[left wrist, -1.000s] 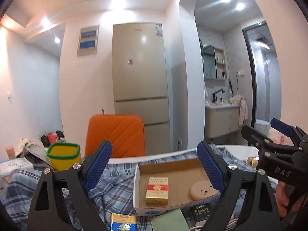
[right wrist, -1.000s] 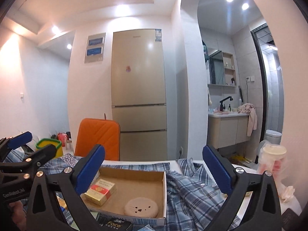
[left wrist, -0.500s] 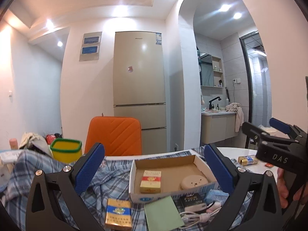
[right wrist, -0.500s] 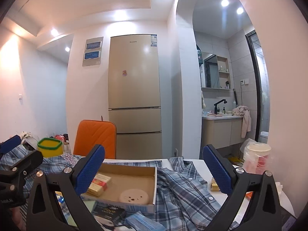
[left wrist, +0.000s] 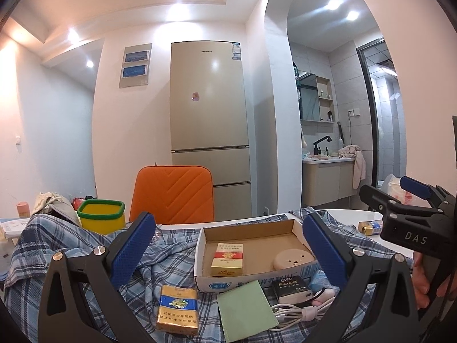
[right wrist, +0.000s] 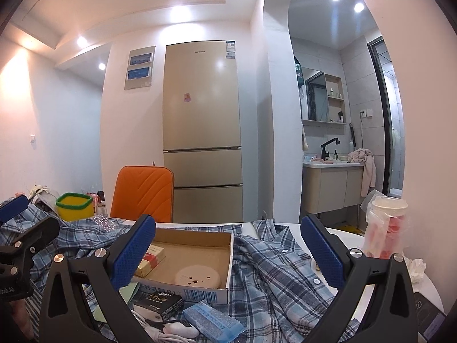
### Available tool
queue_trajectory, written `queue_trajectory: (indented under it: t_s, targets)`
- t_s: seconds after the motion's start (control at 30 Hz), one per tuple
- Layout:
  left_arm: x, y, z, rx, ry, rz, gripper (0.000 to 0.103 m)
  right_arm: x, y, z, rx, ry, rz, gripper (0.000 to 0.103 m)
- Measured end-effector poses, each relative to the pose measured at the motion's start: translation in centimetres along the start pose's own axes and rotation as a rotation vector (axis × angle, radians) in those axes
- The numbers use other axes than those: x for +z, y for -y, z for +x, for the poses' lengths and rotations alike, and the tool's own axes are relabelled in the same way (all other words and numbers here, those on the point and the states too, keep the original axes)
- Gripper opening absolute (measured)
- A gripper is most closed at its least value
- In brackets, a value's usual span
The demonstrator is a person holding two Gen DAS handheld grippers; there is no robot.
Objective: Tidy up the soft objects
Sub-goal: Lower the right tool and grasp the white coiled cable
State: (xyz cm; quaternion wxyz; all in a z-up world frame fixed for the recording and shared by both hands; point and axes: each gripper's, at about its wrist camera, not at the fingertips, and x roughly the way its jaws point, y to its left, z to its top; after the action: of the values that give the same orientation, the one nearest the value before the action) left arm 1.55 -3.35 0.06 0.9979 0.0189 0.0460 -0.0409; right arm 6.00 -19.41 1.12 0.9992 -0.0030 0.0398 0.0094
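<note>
A blue plaid shirt (left wrist: 171, 260) lies crumpled over the white table, and the right wrist view shows its collar and buttons (right wrist: 280, 274). On the shirt sits an open cardboard box (left wrist: 251, 228) holding a red cigarette pack and a round beige disc. My left gripper (left wrist: 228, 245) points level over the shirt toward the box, open wide with nothing between its blue pads. My right gripper (right wrist: 227, 251) is beside it on the right, also open and holding nothing. Each gripper shows at the edge of the other's view.
In front of the box lie a blue-and-gold cigarette pack (left wrist: 177, 308), a green card (left wrist: 245, 308), a black box (left wrist: 291, 285), a white cable (left wrist: 297, 311) and a blue tissue pack (right wrist: 214, 320). A yellow bin (left wrist: 101, 214) and an orange chair (left wrist: 174, 194) stand behind; a bagged cup (right wrist: 385, 223) stands right.
Both grippers sank and drew back a little, so the items in front of the box came into view. The left gripper's jaws spread wider.
</note>
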Motion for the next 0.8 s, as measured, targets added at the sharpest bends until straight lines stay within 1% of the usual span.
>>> queue_trajectory:
  t_s: [0.07,0.13,0.2,0.3,0.33,0.37,0.47,0.5,0.53,0.6,0.63,0.67,0.7,0.73,0.8]
  targets:
    - [0.0,-0.2,0.1,-0.001,-0.005,-0.01,0.103,0.0,0.1,0.0,0.001,-0.002,-0.003,0.103]
    - [0.0,-0.3,0.1,-0.001,-0.007,-0.017,0.103,0.1,0.1,0.1,0.004,-0.022,-0.011,0.103]
    - [0.0,-0.4,0.2,0.001,-0.017,-0.016,0.103,0.0,0.0,0.6,0.007,-0.081,-0.028,0.103]
    - [0.1,-0.1,0.8,0.0,-0.077,0.007,0.103,-0.2,-0.2,1.7,-0.002,-0.196,-0.06,0.103]
    - [0.0,0.0,0.9,0.001,-0.084,0.017,0.103,-0.3,-0.2,2.0,-0.019,-0.243,-0.072,0.103]
    - [0.0,0.1,0.9,0.006,-0.093,0.028,0.103,-0.6,-0.1,2.3,-0.015,-0.289,-0.071,0.103]
    - [-0.3,0.3,1.2,0.003,-0.112,0.04,0.103,-1.7,0.4,3.1,0.075,-0.43,-0.031,0.102]
    - [-0.3,0.3,1.3,-0.001,-0.119,0.039,0.103,-2.2,0.4,3.5,0.118,-0.486,-0.017,0.098]
    - [-0.4,0.2,1.5,-0.005,-0.126,0.036,0.103,-2.6,0.3,3.9,0.141,-0.529,-0.01,0.093]
    - [-0.4,0.0,1.7,-0.011,-0.139,0.026,0.103,-3.6,0.0,4.7,0.187,-0.601,-0.007,0.09]
    - [-0.5,-0.1,1.8,-0.01,-0.142,0.02,0.103,-4.1,-0.3,5.1,0.208,-0.635,-0.019,0.086]
    - [-0.5,-0.2,1.8,-0.009,-0.142,0.015,0.103,-4.6,-0.8,5.3,0.22,-0.662,-0.04,0.083]
    - [-0.5,-0.3,1.8,-0.009,-0.141,0.013,0.103,-5.2,-1.4,5.4,0.227,-0.681,-0.064,0.078]
    - [-0.5,-0.3,1.7,-0.008,-0.14,0.013,0.103,-5.6,-1.9,5.5,0.232,-0.699,-0.088,0.076]
    - [-0.5,-0.1,1.6,-0.006,-0.136,0.022,0.103,-6.4,-2.7,5.8,0.246,-0.732,-0.129,0.075]
